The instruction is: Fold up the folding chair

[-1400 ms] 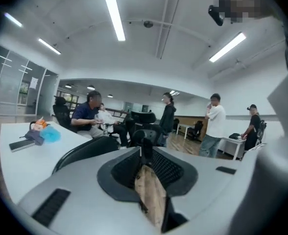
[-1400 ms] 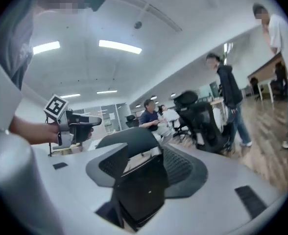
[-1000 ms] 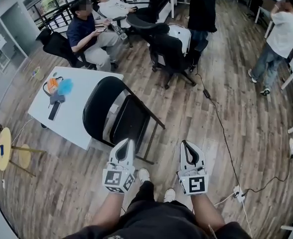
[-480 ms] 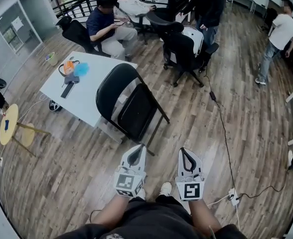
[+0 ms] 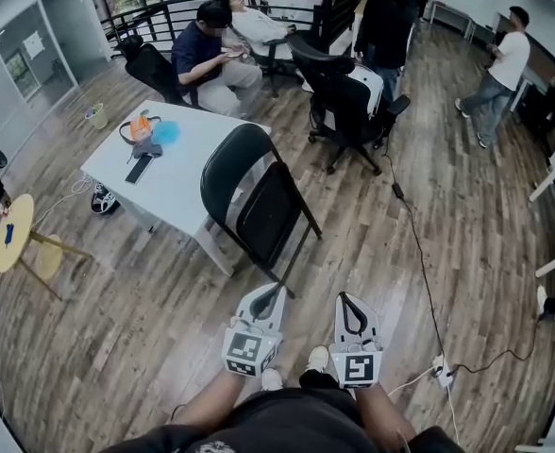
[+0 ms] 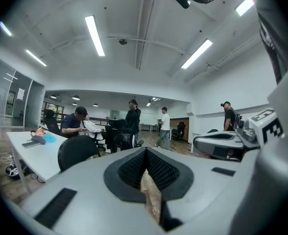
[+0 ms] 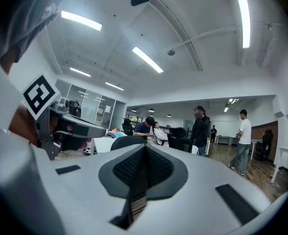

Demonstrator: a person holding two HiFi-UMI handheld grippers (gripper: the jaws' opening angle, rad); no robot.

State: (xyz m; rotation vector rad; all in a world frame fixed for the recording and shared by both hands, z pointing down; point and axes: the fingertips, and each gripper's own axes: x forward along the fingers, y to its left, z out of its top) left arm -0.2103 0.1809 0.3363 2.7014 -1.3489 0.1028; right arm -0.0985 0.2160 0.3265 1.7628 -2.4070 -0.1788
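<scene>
A black folding chair [image 5: 254, 201] stands unfolded on the wood floor, its round backrest next to the white table [image 5: 178, 192]. It also shows as a dark backrest [image 6: 75, 153] at the left gripper view's left and, low over the jaws, as a backrest [image 7: 127, 142] in the right gripper view. My left gripper [image 5: 270, 293] and right gripper [image 5: 346, 300] are held side by side near my body, both pointing at the chair and a short way from it. Both are shut with nothing in them.
On the white table lie an orange thing, a blue thing and a dark device [image 5: 145, 154]. Black office chairs [image 5: 344, 102], seated and standing people [image 5: 207, 55] fill the far side. A cable [image 5: 419, 253] runs across the floor at right; a small yellow round table [image 5: 11, 234] stands left.
The view has drawn back from the chair; it and the table now sit farther up in the head view. Both grippers stay shut and side by side.
</scene>
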